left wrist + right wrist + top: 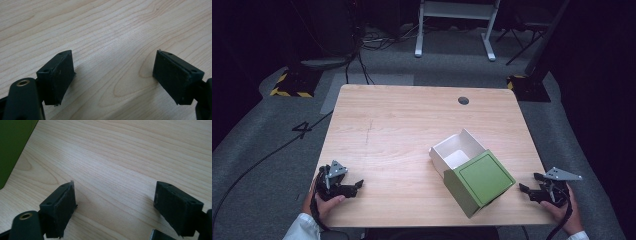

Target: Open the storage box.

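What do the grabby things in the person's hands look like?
Both are black. The left gripper and right gripper each carry a grey three-cornered plate on top and end in two flat, blocky black jaws. A black cable trails from each. The person wears white sleeves.

The green lid point(12, 147) is cut off by the right gripper view's left edge.

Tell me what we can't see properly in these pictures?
- Inside the white box, high view: its green lid covers the near part.
- Green lid, right gripper view: cut off by the picture's left edge.
- Person's arms, high view: cut off at the bottom edge beyond the hands holding the left tool and the right tool.
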The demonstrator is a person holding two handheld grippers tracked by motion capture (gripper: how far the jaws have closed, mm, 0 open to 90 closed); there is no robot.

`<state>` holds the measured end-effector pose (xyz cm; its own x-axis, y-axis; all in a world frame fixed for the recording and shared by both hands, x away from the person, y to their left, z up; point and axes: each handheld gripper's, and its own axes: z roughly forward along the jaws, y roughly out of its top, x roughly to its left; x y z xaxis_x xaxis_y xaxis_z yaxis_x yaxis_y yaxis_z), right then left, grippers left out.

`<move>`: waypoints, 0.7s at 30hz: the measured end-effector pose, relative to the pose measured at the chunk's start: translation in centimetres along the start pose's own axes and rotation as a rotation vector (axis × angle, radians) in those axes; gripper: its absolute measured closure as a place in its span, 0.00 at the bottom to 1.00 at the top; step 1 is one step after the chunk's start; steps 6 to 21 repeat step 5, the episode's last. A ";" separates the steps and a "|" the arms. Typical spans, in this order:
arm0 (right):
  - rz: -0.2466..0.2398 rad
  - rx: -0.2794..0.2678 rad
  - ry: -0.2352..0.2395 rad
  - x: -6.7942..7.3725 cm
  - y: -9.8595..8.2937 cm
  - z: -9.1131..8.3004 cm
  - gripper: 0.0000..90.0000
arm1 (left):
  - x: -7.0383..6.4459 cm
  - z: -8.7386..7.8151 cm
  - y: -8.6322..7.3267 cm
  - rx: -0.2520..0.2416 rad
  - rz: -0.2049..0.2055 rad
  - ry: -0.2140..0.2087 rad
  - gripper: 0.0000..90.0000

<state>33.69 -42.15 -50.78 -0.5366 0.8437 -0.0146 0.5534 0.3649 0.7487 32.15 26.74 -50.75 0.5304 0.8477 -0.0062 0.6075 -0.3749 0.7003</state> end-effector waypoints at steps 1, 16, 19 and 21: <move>0.000 0.000 0.000 0.0 0.0 0.0 0.20 | 0.0 0.0 0.0 0.000 0.000 0.000 0.20; 0.000 0.000 0.000 0.0 0.0 0.0 0.20 | 0.0 0.0 0.0 0.002 -0.002 -0.002 0.19; 0.000 0.000 0.000 0.0 0.0 0.0 0.20 | 0.0 0.0 0.0 0.002 -0.002 -0.002 0.19; 0.000 0.000 0.000 0.0 0.0 0.0 0.20 | 0.0 0.0 0.0 0.002 -0.002 -0.002 0.19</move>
